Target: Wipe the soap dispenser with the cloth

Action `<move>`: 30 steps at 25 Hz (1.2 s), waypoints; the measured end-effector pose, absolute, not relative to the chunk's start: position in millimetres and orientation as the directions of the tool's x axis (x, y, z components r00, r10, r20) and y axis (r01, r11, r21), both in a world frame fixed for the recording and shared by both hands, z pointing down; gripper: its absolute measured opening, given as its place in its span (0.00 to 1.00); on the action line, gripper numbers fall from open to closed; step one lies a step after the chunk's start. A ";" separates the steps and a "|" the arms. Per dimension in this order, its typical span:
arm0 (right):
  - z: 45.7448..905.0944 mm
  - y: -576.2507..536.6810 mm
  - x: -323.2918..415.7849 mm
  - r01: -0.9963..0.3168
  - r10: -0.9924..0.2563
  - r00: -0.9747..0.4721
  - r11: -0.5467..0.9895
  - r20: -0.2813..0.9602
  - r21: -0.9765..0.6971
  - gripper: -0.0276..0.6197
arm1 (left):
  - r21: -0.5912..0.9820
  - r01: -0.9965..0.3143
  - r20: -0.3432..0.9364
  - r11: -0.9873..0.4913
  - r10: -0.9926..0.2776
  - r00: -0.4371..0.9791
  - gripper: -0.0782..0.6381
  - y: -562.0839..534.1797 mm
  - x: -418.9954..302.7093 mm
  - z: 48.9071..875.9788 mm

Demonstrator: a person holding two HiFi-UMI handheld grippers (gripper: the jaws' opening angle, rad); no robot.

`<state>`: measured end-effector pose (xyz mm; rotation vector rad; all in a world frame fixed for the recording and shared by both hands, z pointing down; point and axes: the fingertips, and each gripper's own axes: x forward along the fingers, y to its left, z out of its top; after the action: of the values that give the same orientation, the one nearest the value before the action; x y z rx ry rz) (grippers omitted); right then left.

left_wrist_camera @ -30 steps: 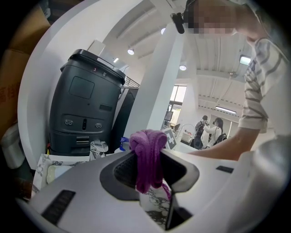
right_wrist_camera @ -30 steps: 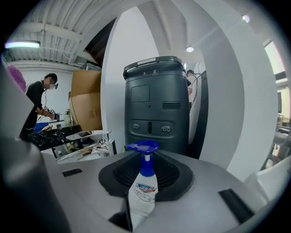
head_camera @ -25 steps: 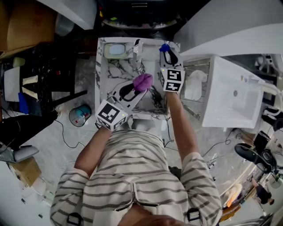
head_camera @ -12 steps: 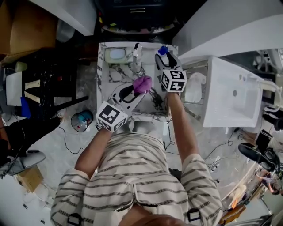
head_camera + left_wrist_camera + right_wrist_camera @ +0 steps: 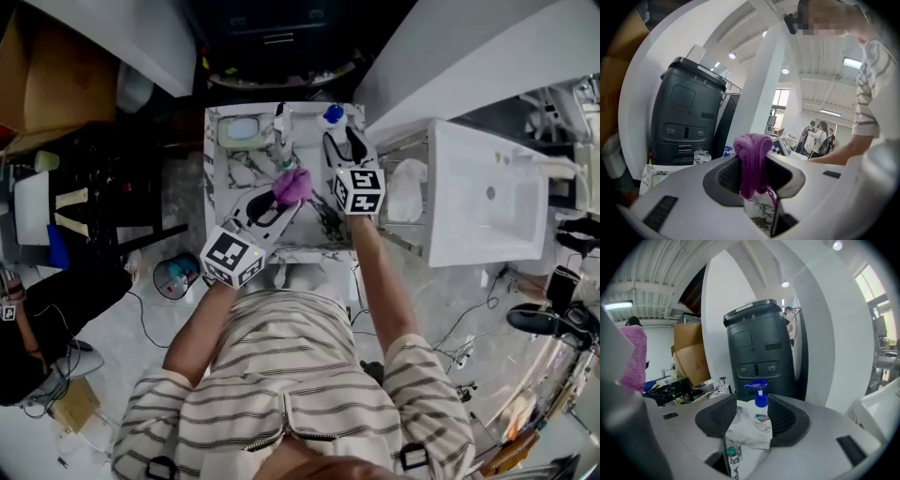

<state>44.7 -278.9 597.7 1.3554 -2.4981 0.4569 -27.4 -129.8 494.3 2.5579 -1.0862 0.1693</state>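
Note:
The soap dispenser (image 5: pixel 332 115), a clear bottle with a blue pump, stands at the back of the marble counter (image 5: pixel 234 173). My right gripper (image 5: pixel 340 142) is just in front of it with its jaws open. In the right gripper view the dispenser (image 5: pixel 761 420) stands between the spread fingertips of the right gripper (image 5: pixel 752 405), and the pads are not pressing on it. My left gripper (image 5: pixel 279 199) is shut on a bunched purple cloth (image 5: pixel 292 185) over the middle of the counter. In the left gripper view the cloth (image 5: pixel 752 157) hangs from the left gripper (image 5: pixel 753 174).
A chrome faucet (image 5: pixel 281 122) and a small basin (image 5: pixel 242 129) sit at the counter's back left. A white sink unit (image 5: pixel 487 197) stands to the right. A black machine (image 5: pixel 757 348) is behind the counter. A round can (image 5: pixel 173 275) and cables lie on the floor.
My right gripper has opened and drawn back a little from the dispenser, which now stands free. The left gripper still holds the cloth in about the same place.

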 end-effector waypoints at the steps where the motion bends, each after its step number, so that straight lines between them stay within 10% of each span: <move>1: 592.4 -273.8 46.2 -0.846 -0.767 -0.528 0.511 0.364 -0.151 0.35 | 0.274 -0.717 0.242 -0.641 -0.676 0.696 0.28 -128.2 -27.7 491.9; 30: 439.2 -148.6 49.6 -0.870 -0.860 -0.488 0.464 0.152 -0.168 0.06 | 0.165 -0.727 0.153 -0.666 -0.711 0.686 0.27 -106.3 -24.8 437.8</move>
<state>49.6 -148.6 439.2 1.5661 -2.6486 0.3456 -24.8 -106.3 437.8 2.6851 -1.1609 0.1107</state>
